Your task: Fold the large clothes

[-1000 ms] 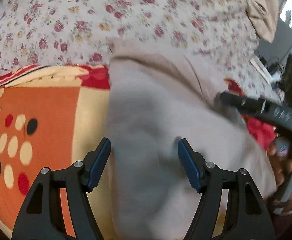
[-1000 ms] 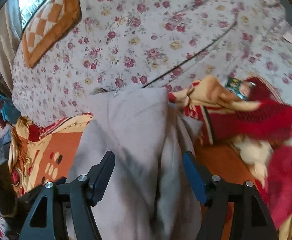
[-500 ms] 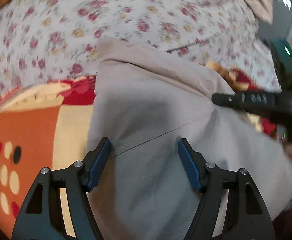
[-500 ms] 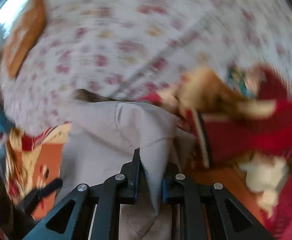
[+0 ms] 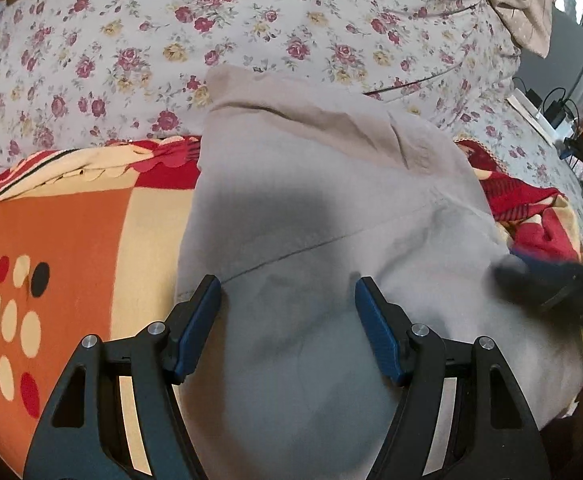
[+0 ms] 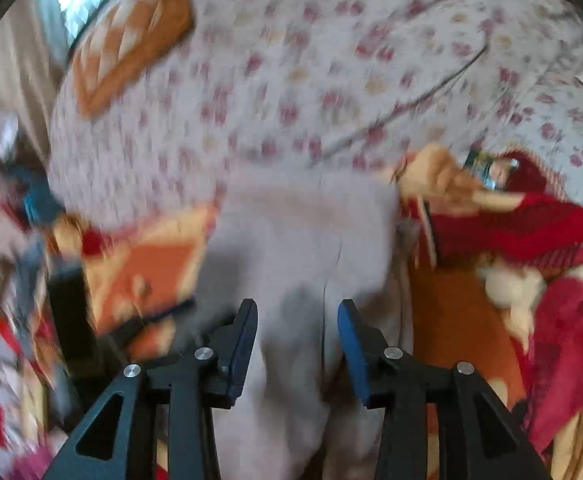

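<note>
A large beige-grey garment [image 5: 319, 208] lies folded on an orange, cream and red blanket [image 5: 63, 232], its far edge reaching the floral bedsheet. My left gripper [image 5: 287, 304] is open and empty, its jaws wide apart just above the garment's near part. The right gripper shows blurred at the garment's right edge in the left wrist view [image 5: 531, 276]. In the blurred right wrist view my right gripper [image 6: 297, 332] is partly open over the garment [image 6: 307, 240], holding nothing.
A floral bedsheet [image 5: 251, 24] covers the bed beyond the garment. Crumpled red and cream blanket folds [image 6: 531, 232] lie right of the garment. An orange checked cushion [image 6: 127, 44] sits at the back left. Cables and devices [image 5: 563, 116] stand off the bed's right side.
My right gripper was shut on a fold of the garment half a second ago; now it has opened, let go and is moving. The garment has settled flatter. My left gripper stayed open.
</note>
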`<state>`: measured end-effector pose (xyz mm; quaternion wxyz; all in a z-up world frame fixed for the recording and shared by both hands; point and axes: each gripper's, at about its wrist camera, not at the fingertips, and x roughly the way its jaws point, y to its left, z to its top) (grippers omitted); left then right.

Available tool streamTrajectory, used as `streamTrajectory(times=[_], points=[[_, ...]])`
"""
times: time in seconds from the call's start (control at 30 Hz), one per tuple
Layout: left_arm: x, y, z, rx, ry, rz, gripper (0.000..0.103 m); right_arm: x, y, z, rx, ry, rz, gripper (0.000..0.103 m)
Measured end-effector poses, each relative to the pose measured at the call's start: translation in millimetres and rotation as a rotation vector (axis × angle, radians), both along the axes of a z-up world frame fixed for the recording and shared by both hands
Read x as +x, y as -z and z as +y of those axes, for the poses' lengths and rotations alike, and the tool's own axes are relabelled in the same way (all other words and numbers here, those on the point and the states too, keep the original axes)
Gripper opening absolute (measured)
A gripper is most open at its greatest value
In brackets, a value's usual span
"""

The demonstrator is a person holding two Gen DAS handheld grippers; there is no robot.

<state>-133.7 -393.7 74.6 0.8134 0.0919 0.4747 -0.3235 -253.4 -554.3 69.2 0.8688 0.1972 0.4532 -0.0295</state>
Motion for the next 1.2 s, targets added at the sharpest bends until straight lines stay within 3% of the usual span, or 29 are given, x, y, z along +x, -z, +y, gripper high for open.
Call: streamTrajectory(times=[0.07, 0.1, 0.17, 0.23, 0.27, 0.37, 0.5, 0.6, 0.77, 0.83, 0.87, 0.93, 1.0, 1.07, 1.2], points=[[-2.6, -0.4, 4.1, -0.008, 0.020, 0.017, 0.069, -1.9, 26.3, 7.6, -0.171, 0.016, 0.103, 0.039], [-5.9, -1.5, 6.3, -0.011, 0.036, 0.016, 0.069, -4.5, 38.2, 4.7, -0.190, 0.031, 0.126, 0.039], [-9.5, -2.3, 10.7, -0.011, 0.046, 0.014, 0.069, -9.1, 43.1, -8.5, -0.100, 0.062, 0.138, 0.039], [-8.6, -2.4, 22.5, -0.059, 0.051, 0.054, 0.072, -14.1, 29.2, -16.5, -0.063, 0.082, 0.088, 0.040], [-5.3, -2.0, 30.0, -0.096, 0.046, 0.085, 0.073, -18.6, 23.8, -22.0, -0.028, 0.101, 0.045, 0.046], [8.7, 0.6, 49.6, -0.192, 0.011, 0.177, 0.076, -25.2, 23.9, -41.9, 0.076, 0.169, -0.031, 0.082], [26.1, 12.2, 65.7, -0.287, -0.040, 0.292, 0.080, -14.9, 45.9, -55.6, 0.252, 0.169, -0.004, 0.084], [31.1, 27.8, 65.3, -0.322, -0.034, 0.386, 0.082, -5.6, 55.8, -51.6, 0.307, 0.134, 0.008, 0.089], [34.6, 36.7, 54.2, -0.356, 0.012, 0.428, 0.088, 18.6, 69.2, -37.0, 0.345, 0.063, 0.021, 0.088], [38.9, 37.5, 49.2, -0.361, 0.024, 0.445, 0.087, 22.1, 74.7, -34.1, 0.349, 0.055, 0.015, 0.074], [41.4, 37.1, 49.3, -0.370, 0.025, 0.452, 0.082, 23.4, 75.0, -32.0, 0.357, 0.052, 0.009, 0.069], [43.7, 32.2, 53.5, -0.392, 0.022, 0.461, 0.047, 20.6, 70.1, -31.0, 0.391, 0.041, -0.024, 0.055], [43.6, 17.3, 64.1, -0.428, 0.042, 0.459, 0.032, 15.4, 61.8, -30.5, 0.454, 0.022, -0.078, 0.046], [36.8, -10.0, 78.5, -0.450, 0.072, 0.421, 0.030, 10.4, 53.6, -23.7, 0.512, 0.008, -0.120, 0.045], [9.9, -60.0, 118.0, -0.419, 0.111, 0.301, 0.030, 2.2, 33.2, 10.1, 0.562, -0.102, -0.154, 0.044]])
